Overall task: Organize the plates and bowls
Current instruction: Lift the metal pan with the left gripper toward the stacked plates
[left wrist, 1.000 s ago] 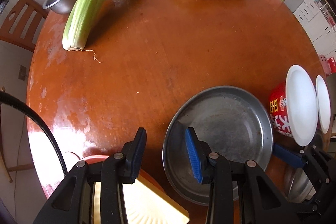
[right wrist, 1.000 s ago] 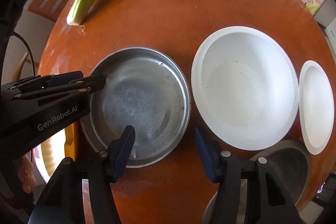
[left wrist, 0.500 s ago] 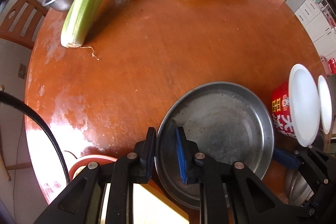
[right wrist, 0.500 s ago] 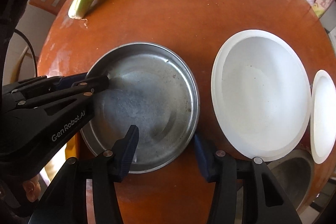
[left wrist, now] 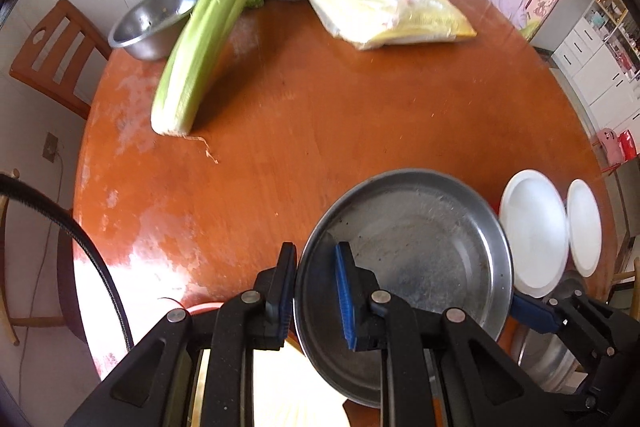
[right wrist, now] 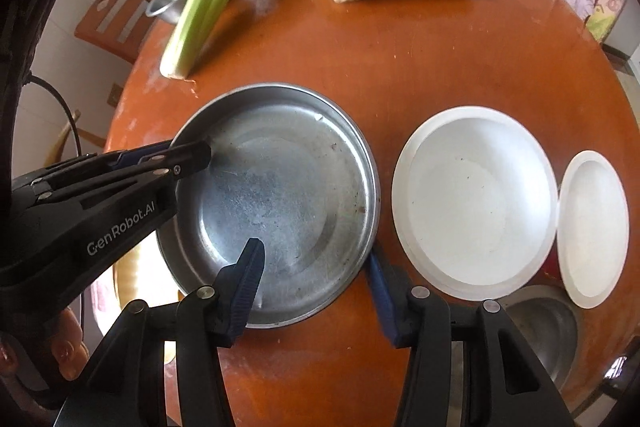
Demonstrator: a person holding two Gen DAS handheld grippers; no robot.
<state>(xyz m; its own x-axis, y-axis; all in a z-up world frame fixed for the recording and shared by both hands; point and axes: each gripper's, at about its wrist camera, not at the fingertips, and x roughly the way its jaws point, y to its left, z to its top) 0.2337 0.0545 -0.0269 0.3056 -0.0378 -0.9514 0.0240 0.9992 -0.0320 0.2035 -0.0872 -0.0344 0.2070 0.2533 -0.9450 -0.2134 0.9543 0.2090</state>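
A round steel plate (left wrist: 420,255) (right wrist: 280,195) hangs a little above the brown round table (left wrist: 340,115), held from two sides. My left gripper (left wrist: 316,287) is shut on its left rim, one pad inside and one outside; it also shows in the right wrist view as the left gripper (right wrist: 188,155). My right gripper (right wrist: 314,283) is shut on the plate's near right rim, and its blue pad shows as the right gripper (left wrist: 532,315). To the right stand a large white bowl (right wrist: 472,203) and a small white dish (right wrist: 592,227).
A celery bunch (left wrist: 200,39), a steel bowl (left wrist: 156,19) and a bag of yellow food (left wrist: 384,11) lie at the far side. A steel pot (right wrist: 540,323) sits low at the right. A yellow dish (left wrist: 280,387) lies under my left gripper. A wooden chair (left wrist: 52,55) stands at the left.
Both grippers closed on the steel plate's rim, the left from wide apart. Both then rose with the plate, so more of the table and the far wall shows.
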